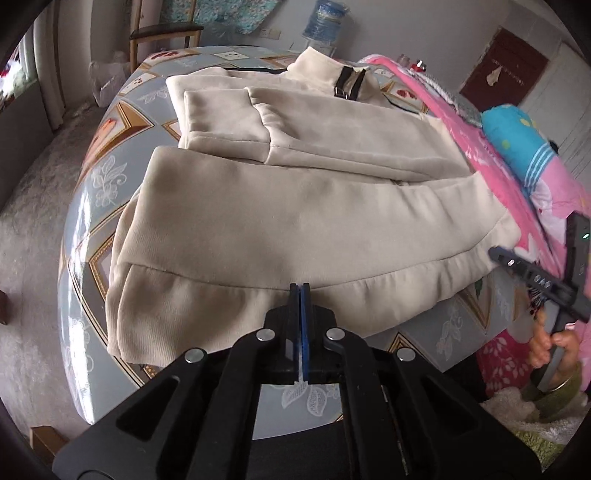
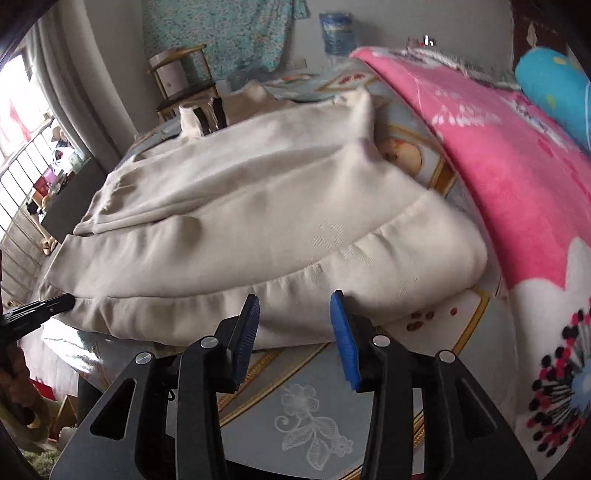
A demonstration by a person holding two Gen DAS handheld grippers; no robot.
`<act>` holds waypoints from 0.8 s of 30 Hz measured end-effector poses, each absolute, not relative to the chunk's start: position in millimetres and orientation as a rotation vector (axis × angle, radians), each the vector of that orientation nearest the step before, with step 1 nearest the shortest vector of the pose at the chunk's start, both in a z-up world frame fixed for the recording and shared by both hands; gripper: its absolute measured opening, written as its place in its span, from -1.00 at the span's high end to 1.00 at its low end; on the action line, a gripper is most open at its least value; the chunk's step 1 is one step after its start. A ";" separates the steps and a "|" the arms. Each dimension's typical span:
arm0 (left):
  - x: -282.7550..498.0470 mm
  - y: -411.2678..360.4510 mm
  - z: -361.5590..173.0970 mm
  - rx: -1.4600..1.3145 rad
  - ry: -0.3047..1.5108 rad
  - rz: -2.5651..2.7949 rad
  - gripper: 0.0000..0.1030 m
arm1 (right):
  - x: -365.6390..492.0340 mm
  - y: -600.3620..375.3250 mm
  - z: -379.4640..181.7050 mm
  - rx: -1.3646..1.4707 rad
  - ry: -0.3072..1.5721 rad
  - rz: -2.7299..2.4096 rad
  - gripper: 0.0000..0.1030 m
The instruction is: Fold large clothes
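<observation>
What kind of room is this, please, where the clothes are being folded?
Probably a lived-in home room, perhaps a bedroom or living room. A pink floral blanket lies beside the beige jacket on a patterned table, with a wooden chair and a water jug by the wall.

A big cream sweatshirt-type top [image 1: 295,206] is being laid out flat across the patterned round table [image 1: 110,177], partly folded already. The stand-up collar with its black zipper [image 1: 349,83] is sitting at the far end, and the ribbed hem [image 2: 207,306] is being draped along the near edge, a bit bunched and rumpled. One sleeve [image 1: 225,118] is being kept folded across the body on the far left. The fabric's looking soft, thick and plain, no print.
</observation>
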State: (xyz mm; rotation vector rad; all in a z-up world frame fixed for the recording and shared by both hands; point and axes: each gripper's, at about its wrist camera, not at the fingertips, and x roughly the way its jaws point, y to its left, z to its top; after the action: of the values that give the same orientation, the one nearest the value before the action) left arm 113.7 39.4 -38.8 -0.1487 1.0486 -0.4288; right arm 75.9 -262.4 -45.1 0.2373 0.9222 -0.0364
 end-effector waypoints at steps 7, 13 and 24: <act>109.3 43.2 -22.1 -0.097 1.005 -0.367 0.87 | 77.0 -263.5 -35.9 0.192 0.885 -0.085 0.15; 119.7 66.3 -35.6 -0.199 1.054 -0.315 0.83 | 88.4 -283.2 -64.6 0.227 0.950 -0.118 -0.07; 118.4 77.2 -33.3 -0.206 1.038 -0.214 0.45 | 98.4 -291.4 -58.6 0.245 1.004 -0.103 -0.32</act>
State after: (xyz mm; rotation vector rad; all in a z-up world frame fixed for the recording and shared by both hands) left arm 118.4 77.2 -33.3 -0.2061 1.0384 -0.2145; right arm 98.4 -291.4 -58.6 0.2447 1.0038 -0.1030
